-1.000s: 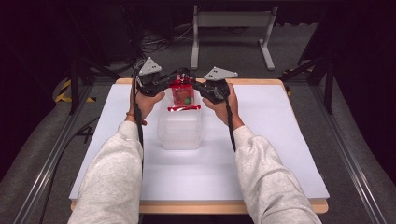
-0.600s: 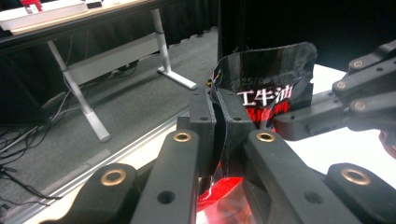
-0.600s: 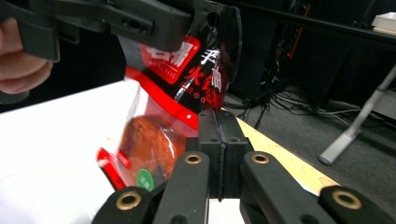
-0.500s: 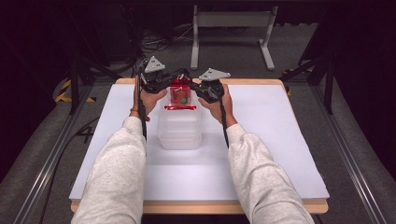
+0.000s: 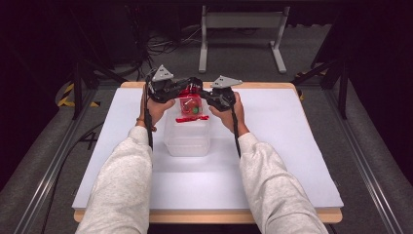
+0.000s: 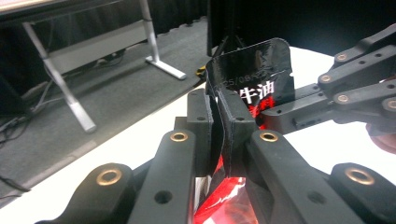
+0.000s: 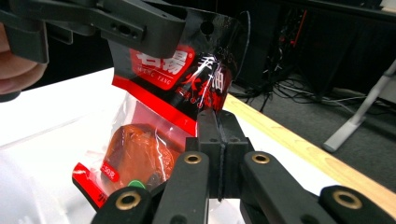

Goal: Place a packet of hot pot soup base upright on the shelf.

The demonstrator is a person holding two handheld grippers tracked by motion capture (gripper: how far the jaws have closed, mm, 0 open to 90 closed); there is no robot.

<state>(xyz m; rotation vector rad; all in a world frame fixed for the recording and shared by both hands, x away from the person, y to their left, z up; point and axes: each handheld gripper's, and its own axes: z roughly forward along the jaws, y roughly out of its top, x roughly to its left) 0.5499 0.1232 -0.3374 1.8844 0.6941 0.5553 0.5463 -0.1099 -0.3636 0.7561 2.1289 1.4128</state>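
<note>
Between my two grippers hangs one red and black packet (image 5: 190, 103), held over the far end of a clear plastic container (image 5: 188, 136).

Left gripper (image 6: 218, 122): jaws pressed together on the black top edge of the packet, which stands up past the tips with white characters on it. In the high view this gripper (image 5: 181, 90) sits at the packet's left, a grey three-cornered plate on its back.

Right gripper (image 7: 219, 135): jaws closed flat on the packet's side edge, at the red band under the black header. In the high view it (image 5: 204, 95) sits at the packet's right, close to the other gripper.

Packet, as my right gripper view (image 7: 175, 93) shows it: black header with a punched hole, red label band, clear lower part with an orange-red lump inside and a green dot near the bottom.

Container: translucent, rectangular, open side up, resting on the white table surface (image 5: 292, 146), its near end between my grey sleeves (image 5: 122, 190).

Table: white top on a wooden board (image 5: 263, 85), dark floor beyond with a metal stand (image 5: 241, 22) and cables.
</note>
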